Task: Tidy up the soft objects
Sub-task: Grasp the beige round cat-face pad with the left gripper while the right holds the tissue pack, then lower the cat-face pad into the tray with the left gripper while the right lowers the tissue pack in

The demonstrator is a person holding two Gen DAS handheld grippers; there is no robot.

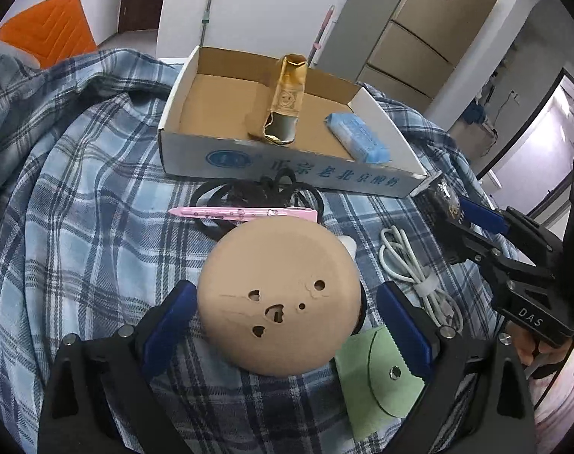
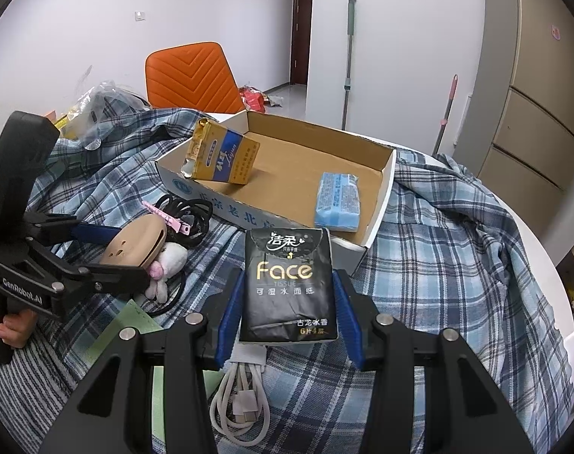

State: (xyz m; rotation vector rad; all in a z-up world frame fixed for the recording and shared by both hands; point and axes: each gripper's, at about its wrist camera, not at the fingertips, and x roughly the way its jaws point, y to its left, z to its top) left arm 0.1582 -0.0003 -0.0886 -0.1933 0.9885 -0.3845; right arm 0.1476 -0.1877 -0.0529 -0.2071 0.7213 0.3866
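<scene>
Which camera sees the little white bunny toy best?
The right wrist view: the bunny toy shows beside the tan round thing. In the left wrist view that tan thing hides nearly all of it.

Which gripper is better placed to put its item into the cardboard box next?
Right. The right gripper holds the black tissue pack at the cardboard box edge; the left gripper stands farther back.

Cardboard box [image 2: 385, 174] is sitting on the plaid cloth [image 2: 457, 249]; cigarette pack [image 2: 222, 157] and tissue packet [image 2: 338, 202] are lying inside. Cable [image 2: 241, 397] is lying before the box, hair clip [image 1: 245, 213] left of it.
</scene>
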